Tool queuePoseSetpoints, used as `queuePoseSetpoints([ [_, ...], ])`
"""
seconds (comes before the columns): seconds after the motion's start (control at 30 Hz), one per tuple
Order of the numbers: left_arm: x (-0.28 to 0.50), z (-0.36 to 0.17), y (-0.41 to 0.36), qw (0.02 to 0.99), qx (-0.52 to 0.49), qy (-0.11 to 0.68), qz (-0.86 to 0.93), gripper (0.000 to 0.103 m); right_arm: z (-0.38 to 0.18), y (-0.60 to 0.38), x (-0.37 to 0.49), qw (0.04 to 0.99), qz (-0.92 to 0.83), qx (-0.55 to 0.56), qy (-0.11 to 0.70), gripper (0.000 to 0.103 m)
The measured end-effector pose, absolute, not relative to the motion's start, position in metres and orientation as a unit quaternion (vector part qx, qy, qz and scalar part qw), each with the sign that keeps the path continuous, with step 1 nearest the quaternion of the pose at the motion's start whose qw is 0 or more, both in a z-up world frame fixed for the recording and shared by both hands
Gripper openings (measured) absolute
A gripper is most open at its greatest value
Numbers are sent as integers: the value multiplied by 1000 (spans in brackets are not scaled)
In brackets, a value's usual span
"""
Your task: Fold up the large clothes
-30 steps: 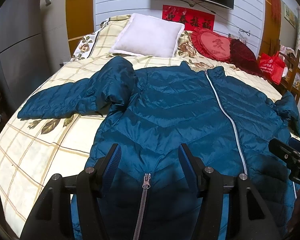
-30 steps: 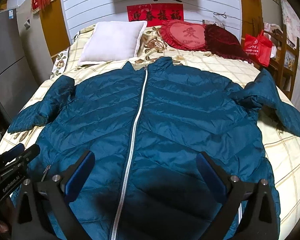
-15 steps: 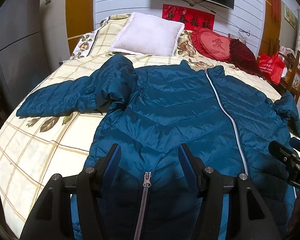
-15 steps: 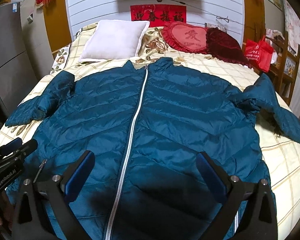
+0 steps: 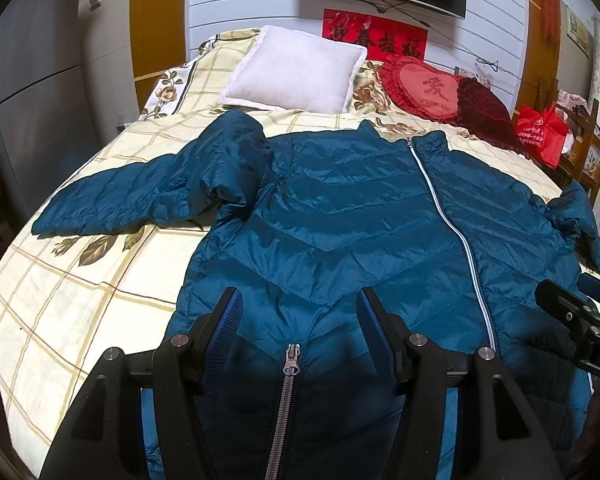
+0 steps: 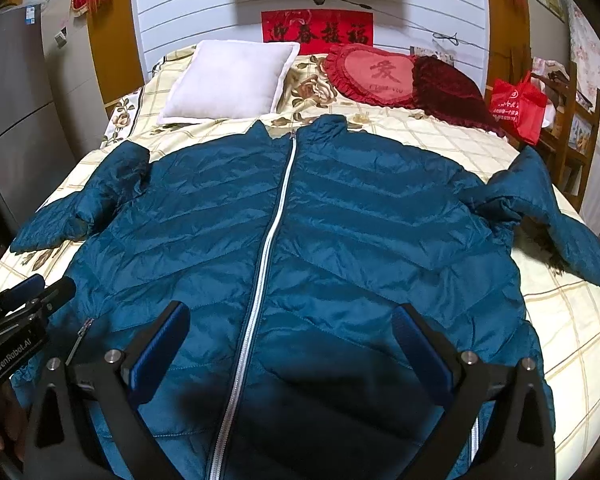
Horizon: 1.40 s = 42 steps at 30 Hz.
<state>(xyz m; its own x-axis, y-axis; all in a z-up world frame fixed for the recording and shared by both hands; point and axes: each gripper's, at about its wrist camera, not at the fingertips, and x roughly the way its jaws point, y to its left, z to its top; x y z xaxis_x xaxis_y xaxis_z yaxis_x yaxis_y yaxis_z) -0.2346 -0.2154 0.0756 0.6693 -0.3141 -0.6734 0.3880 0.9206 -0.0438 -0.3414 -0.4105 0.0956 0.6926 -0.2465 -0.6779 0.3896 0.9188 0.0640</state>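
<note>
A large teal quilted jacket (image 5: 340,220) lies zipped and front-up on the bed, collar toward the pillows. It also shows in the right wrist view (image 6: 300,240). Its left sleeve (image 5: 140,196) is bunched at the shoulder and stretches left. Its right sleeve (image 6: 560,224) is bunched at the bed's right side. My left gripper (image 5: 298,312) is open, over the lower left front near a pocket zipper (image 5: 291,360). My right gripper (image 6: 292,336) is open wide over the lower front beside the white centre zipper (image 6: 272,240). Neither holds anything.
The bed (image 5: 80,300) has a cream checked floral sheet. A white pillow (image 5: 296,68), a red heart cushion (image 5: 424,88) and a dark red cushion (image 6: 448,92) lie at the head. A red bag (image 6: 518,104) and a wooden shelf stand at the right. Grey cabinets stand left.
Both grippers have drawn back and risen slightly, so the jacket sits a little lower and farther in both views. The jacket has not moved. Both grippers stay open.
</note>
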Motion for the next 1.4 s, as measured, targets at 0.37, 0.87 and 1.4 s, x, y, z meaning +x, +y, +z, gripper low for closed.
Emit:
queuePoseSetpoints([
  [0.37,-234,75,-216,913,54,357,-191,47,93,-414,-343,910,-175,117,357,103],
  [0.87,-221,78,-216,915,48,361,-175,47,97,-418,-335,911,-172,115,358,103],
  [1.4,-205,86,-219,912,58,369,-171,47,111,-418,-307,916,-155,117,350,103],
])
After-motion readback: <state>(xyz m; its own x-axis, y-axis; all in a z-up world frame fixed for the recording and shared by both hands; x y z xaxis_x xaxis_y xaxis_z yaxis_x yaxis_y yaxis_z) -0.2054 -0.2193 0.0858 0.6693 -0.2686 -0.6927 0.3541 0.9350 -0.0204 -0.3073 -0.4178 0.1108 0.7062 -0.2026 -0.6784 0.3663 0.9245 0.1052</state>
